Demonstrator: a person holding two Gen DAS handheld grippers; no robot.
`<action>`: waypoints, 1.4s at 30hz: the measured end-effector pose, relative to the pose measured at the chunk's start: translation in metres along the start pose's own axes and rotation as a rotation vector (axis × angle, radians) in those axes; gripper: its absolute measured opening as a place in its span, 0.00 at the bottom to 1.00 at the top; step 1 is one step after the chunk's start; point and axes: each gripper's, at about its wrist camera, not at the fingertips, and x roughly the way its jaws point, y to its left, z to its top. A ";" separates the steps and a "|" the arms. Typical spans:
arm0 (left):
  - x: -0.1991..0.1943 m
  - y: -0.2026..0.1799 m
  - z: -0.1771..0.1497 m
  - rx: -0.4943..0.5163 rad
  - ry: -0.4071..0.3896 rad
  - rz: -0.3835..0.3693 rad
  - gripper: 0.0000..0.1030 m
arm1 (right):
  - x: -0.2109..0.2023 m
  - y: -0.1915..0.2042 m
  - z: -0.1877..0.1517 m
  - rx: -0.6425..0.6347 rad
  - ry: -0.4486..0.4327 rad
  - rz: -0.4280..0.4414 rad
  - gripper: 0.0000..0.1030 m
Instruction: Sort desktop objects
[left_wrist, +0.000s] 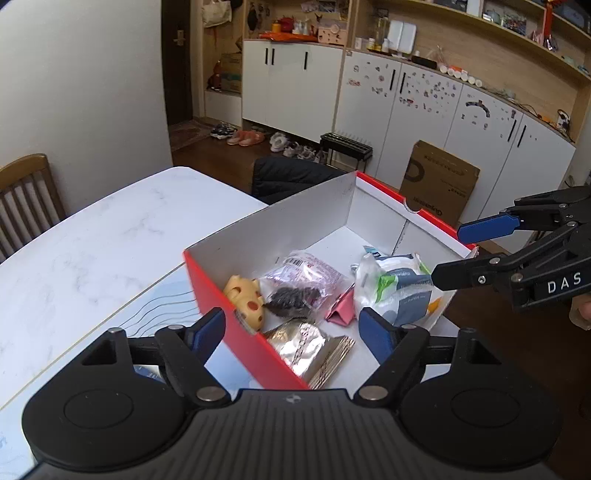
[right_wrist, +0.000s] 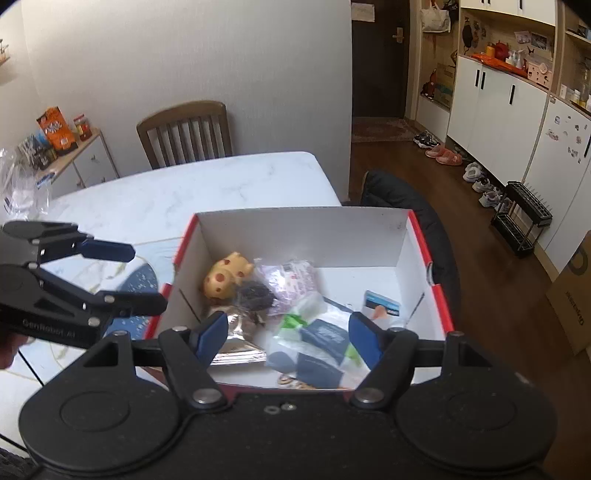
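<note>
- The red cardboard box (right_wrist: 439, 306) with a white inside stands open on the white marble-look table (right_wrist: 207, 188), near the table's edge
- Inside the box, toward its left wall, lies a yellow cheese-shaped toy (left_wrist: 246, 299) with orange spots
- Just beside the toy sits a clear packet with dark contents (left_wrist: 299, 284), and a silvery foil packet (left_wrist: 295, 343) lies in front of both
- A white plastic bag with green and dark blue packs (right_wrist: 317, 339) fills the right part of the box; a small blue card (right_wrist: 382, 303) lies on the floor of the box beyond it
- A pink folded item (left_wrist: 341, 308) shows between the clear packet and the white bag
- The left gripper (left_wrist: 295, 330) hangs above the box's near left wall with its blue-padded jaws spread apart and nothing between them
- The right gripper (right_wrist: 286, 332) hovers over the bag, jaws likewise spread wide, pads clear of the contents
- A wooden chair (right_wrist: 184, 133) stands at the far side of the table
</note>
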 end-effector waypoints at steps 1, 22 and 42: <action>-0.003 0.001 -0.002 -0.001 -0.002 -0.001 0.77 | -0.001 0.003 -0.001 0.005 -0.005 0.002 0.70; -0.050 0.016 -0.038 -0.006 -0.042 -0.014 1.00 | -0.029 0.051 -0.019 0.060 -0.068 -0.037 0.74; -0.088 0.023 -0.072 -0.025 -0.095 0.014 1.00 | -0.044 0.082 -0.044 0.093 -0.097 -0.059 0.76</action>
